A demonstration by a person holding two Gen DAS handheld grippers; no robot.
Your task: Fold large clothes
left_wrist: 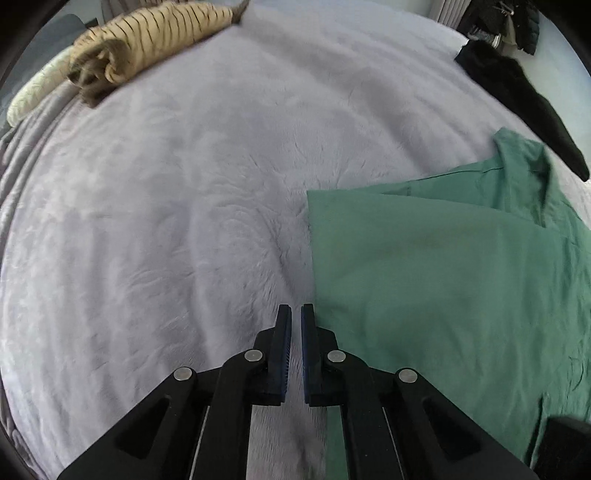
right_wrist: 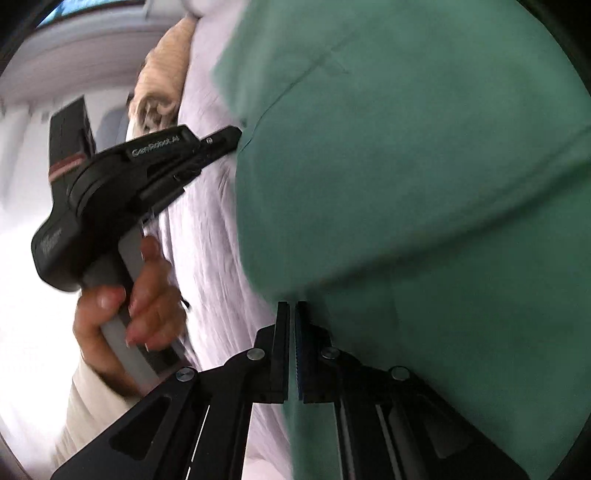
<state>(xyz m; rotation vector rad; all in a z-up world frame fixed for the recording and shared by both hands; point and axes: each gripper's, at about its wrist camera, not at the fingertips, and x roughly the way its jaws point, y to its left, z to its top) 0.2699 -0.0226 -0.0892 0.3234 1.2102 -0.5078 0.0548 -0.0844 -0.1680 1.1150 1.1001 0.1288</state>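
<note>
A green shirt (left_wrist: 443, 277) lies flat on the pale bedspread (left_wrist: 166, 221), collar at the far right. My left gripper (left_wrist: 295, 312) points steeply down with its jaws shut. Its right fingertip rests on the shirt's left edge, and only bedspread shows between its pads. In the right wrist view the shirt (right_wrist: 406, 166) fills the right side. There the left gripper (right_wrist: 233, 138), held by a hand (right_wrist: 147, 295), touches the shirt's edge with its tip. My right gripper (right_wrist: 291, 306) is shut at the shirt's near edge, and green cloth runs into its jaws.
A rolled tan striped garment (left_wrist: 147, 44) and a pale pillow (left_wrist: 33, 96) lie at the bed's far left. A black garment (left_wrist: 517, 99) lies at the far right beyond the shirt's collar. Dark clothes (left_wrist: 517, 22) hang behind it.
</note>
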